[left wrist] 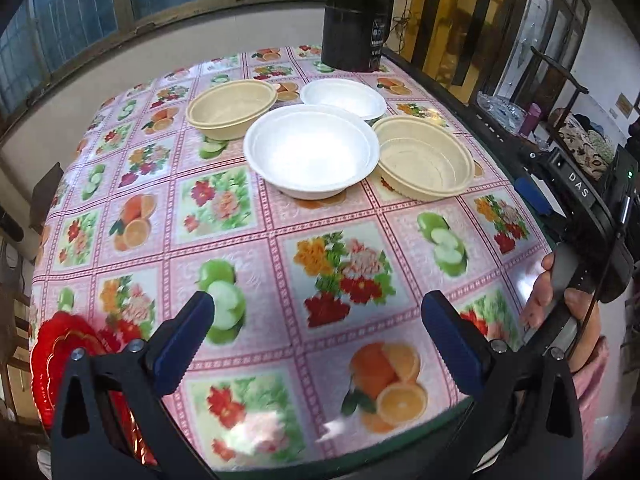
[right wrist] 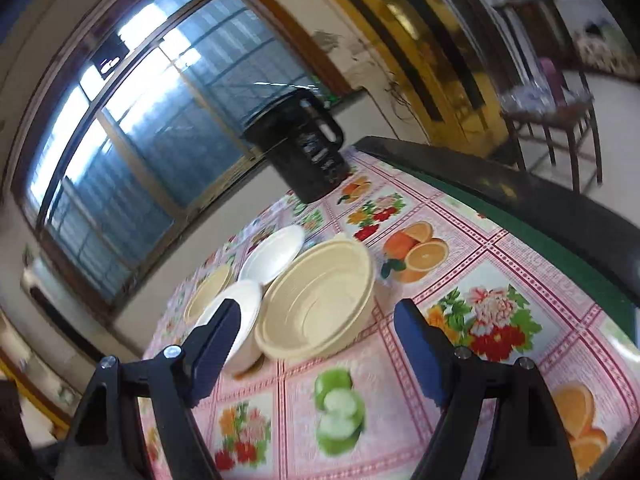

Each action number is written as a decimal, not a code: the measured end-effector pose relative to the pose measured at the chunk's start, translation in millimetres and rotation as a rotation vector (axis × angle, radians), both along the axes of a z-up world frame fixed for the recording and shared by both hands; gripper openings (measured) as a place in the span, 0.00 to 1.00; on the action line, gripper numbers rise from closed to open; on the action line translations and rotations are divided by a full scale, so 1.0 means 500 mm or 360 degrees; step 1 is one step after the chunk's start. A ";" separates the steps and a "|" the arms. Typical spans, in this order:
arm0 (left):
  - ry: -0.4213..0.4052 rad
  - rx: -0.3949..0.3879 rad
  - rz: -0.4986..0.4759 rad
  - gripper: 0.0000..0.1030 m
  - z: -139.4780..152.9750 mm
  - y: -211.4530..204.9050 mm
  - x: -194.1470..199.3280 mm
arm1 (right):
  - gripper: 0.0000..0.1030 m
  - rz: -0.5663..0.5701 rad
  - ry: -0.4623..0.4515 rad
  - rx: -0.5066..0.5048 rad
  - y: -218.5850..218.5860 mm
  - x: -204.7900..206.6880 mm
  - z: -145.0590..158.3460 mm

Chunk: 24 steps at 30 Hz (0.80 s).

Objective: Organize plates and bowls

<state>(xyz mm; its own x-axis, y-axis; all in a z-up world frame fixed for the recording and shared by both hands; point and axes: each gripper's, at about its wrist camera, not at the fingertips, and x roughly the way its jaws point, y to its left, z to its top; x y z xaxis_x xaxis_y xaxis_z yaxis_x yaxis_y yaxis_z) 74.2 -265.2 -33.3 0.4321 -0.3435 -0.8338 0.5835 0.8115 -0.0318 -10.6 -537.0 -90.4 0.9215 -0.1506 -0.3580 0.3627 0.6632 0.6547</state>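
Observation:
Four bowls sit grouped on the fruit-patterned tablecloth (left wrist: 280, 240). A near white bowl (left wrist: 312, 152) is in the middle, a second white bowl (left wrist: 344, 98) behind it, a beige bowl (left wrist: 232, 106) at the left and a beige bowl (left wrist: 426, 158) at the right. My left gripper (left wrist: 316, 340) is open and empty, well short of them. My right gripper (right wrist: 316, 344) is open and empty, just in front of the right beige bowl (right wrist: 320, 300), with the near white bowl (right wrist: 244, 312) beside its left finger. A red plate (left wrist: 60, 360) lies at the table's near left edge.
A black electric kettle (left wrist: 358, 24) stands at the table's far edge, behind the bowls. The table's dark right edge (left wrist: 480, 120) runs alongside the right gripper's body (left wrist: 592, 208). A chair (right wrist: 552, 120) stands beyond the table.

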 end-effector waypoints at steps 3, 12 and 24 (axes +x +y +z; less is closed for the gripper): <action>0.0051 -0.0039 0.0084 1.00 -0.001 -0.018 0.023 | 0.79 -0.0053 -0.0092 0.0162 -0.035 0.015 -0.030; 0.0361 -0.0128 0.0162 1.00 -0.064 -0.121 0.056 | 0.79 -0.0020 -0.0158 0.0416 -0.082 0.001 -0.070; 0.0678 -0.0316 0.0399 0.99 -0.103 -0.177 0.122 | 0.74 0.0063 -0.0125 0.0517 -0.124 0.039 -0.090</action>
<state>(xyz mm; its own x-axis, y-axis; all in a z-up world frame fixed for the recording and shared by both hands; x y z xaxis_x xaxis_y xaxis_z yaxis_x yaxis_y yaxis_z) 135.2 -353.9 -85.0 0.1584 -0.4421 -0.8829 0.2741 0.8787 -0.3908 9.1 -599.1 -135.5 0.9510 -0.0038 -0.3090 0.2809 0.4278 0.8591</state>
